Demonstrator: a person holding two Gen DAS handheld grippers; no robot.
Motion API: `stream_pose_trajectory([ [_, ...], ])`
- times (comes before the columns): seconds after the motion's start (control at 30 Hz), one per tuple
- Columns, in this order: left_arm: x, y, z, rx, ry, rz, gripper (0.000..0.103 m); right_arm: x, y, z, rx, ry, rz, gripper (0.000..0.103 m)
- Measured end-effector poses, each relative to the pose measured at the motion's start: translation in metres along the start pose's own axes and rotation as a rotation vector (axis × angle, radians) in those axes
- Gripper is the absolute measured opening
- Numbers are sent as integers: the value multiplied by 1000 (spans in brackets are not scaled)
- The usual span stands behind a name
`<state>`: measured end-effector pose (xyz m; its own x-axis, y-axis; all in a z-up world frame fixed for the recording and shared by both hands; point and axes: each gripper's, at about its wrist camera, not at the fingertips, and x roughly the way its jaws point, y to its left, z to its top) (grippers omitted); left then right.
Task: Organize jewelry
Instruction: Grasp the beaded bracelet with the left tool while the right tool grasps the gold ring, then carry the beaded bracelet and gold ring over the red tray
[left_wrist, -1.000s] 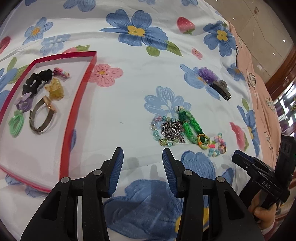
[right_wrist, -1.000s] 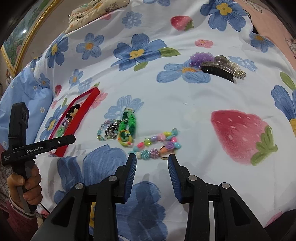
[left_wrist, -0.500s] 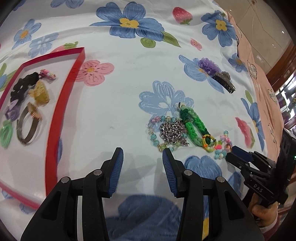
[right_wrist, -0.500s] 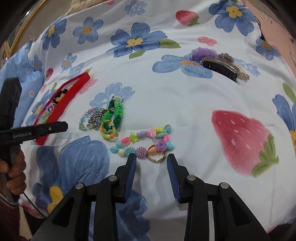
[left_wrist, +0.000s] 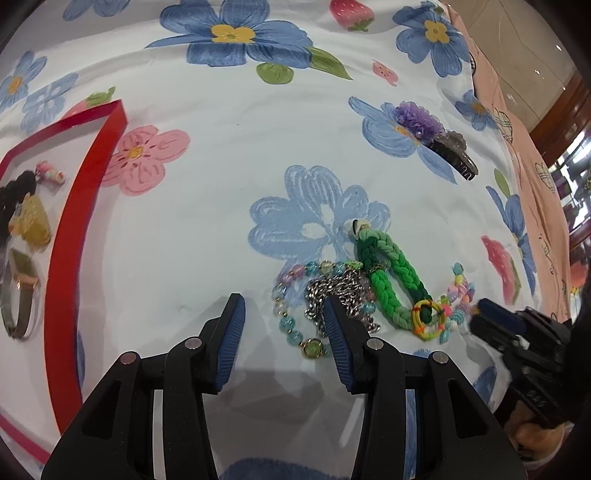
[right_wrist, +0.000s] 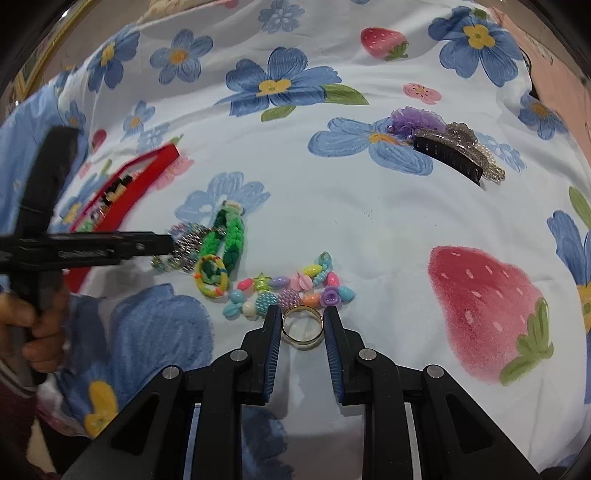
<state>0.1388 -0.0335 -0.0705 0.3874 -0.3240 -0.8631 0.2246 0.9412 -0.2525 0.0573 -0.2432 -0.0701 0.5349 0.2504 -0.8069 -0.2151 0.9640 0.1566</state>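
A red-rimmed tray (left_wrist: 88, 206) at the left holds a black scrunchie, a yellow clip and a watch (left_wrist: 18, 291). On the floral sheet lie a silver chain (left_wrist: 340, 291) inside a pale bead bracelet (left_wrist: 291, 328), a green braided band (left_wrist: 391, 277), a neon hair tie (left_wrist: 428, 319) and a colourful bead bracelet (right_wrist: 295, 284). My left gripper (left_wrist: 282, 317) is open, its right finger at the silver chain. My right gripper (right_wrist: 301, 325) is open with its fingers on either side of a gold ring (right_wrist: 302, 326) on the sheet.
A purple flower clip (right_wrist: 415, 118) and a black and glittery claw clip (right_wrist: 454, 151) lie at the far right. The tray (right_wrist: 147, 170) also shows at the left of the right wrist view, behind the left gripper's body (right_wrist: 74, 247).
Both grippers moved forward and down toward the jewelry pile. The right gripper's fingers came around the gold ring; the left gripper's right finger reached the silver chain.
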Motion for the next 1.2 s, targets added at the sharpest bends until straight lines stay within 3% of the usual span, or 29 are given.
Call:
stream_pose_trajectory([
  [0.03, 1, -1, 1, 10, -2, 5, 39, -2, 0, 1, 8, -5, 7, 23],
  [0.1, 3, -4, 1, 33, -3, 0, 22, -12, -5, 2, 32, -25, 25, 23],
  [0.13, 4, -5, 1, 42, -1, -3, 8, -15, -6, 2, 40, -31, 31, 23],
  [0.17, 4, -5, 2, 45, 6, -21, 7, -18, -8, 4, 51, -39, 38, 23],
  [0.4, -16, -11, -3, 63, -41, -13, 6, -31, -9, 14, 71, -82, 69, 23],
  [0.83, -110, -16, 4, 59, -232, -52, 6, -48, 10, 22, 59, -127, 138, 23],
  [1.2, -154, 19, -16, -24, -305, -37, 6, -52, 51, 33, -23, -145, 185, 23],
])
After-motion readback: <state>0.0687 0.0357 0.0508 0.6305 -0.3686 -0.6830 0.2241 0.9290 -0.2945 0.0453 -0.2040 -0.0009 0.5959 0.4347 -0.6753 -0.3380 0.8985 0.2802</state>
